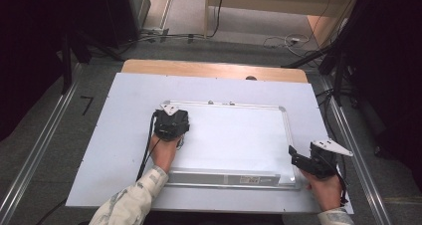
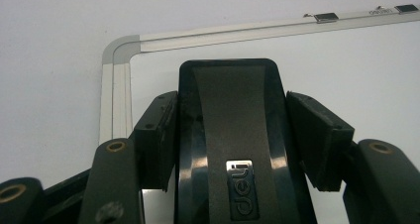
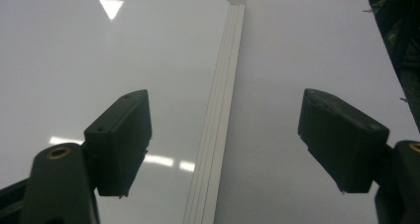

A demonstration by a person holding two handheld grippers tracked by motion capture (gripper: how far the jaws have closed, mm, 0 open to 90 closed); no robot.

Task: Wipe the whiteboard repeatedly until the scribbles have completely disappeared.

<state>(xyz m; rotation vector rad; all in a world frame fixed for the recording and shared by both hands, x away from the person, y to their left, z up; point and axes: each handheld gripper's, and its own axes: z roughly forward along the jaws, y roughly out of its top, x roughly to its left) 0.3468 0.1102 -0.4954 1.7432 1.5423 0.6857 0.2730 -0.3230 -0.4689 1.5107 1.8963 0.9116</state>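
The whiteboard eraser (image 2: 233, 149) is clamped flat in the left gripper (image 1: 170, 124) for wiping the whiteboard (image 1: 239, 135); the right gripper (image 1: 298, 160), jaws spread empty, is held at the frame edge, likely for steadying.

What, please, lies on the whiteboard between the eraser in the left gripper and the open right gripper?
Nothing: in the high view, the whiteboard is bare between eraser and right gripper.

white table cover (image 1: 99, 150), floor cables (image 1: 278, 40)
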